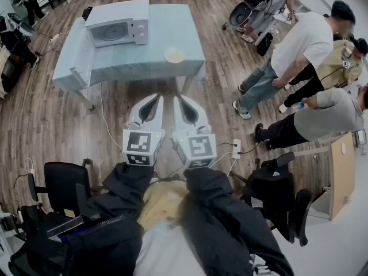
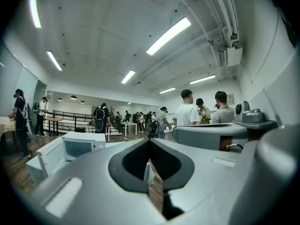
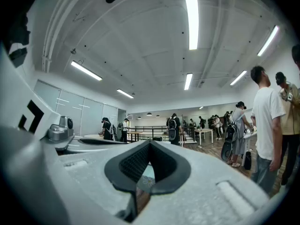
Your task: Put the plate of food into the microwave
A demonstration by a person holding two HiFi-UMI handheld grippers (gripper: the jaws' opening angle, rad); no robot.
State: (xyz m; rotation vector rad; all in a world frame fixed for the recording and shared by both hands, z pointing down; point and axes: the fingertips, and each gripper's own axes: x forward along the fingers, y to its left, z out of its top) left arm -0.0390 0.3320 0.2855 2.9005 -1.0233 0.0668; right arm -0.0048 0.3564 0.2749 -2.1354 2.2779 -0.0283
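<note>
A white microwave (image 1: 115, 25) stands at the back left of a table covered with a light blue cloth (image 1: 178, 33), its door (image 1: 77, 59) swung open to the left. A pale plate of food (image 1: 174, 54) rests near the table's front edge, right of the microwave. My left gripper (image 1: 155, 98) and right gripper (image 1: 179, 99) hang side by side over the floor, well short of the table, both shut and empty. The left gripper view shows its jaws (image 2: 150, 142) meeting, with the open microwave (image 2: 77, 146) beyond at left. The right gripper (image 3: 150, 143) is likewise shut on nothing.
Several people (image 1: 305, 45) stand and crouch on the wooden floor at right, near a stroller (image 1: 247, 7). Black office chairs (image 1: 63, 183) (image 1: 282, 188) flank me. A power strip (image 1: 236, 148) and cables lie on the floor. A wooden desk (image 1: 342, 171) stands far right.
</note>
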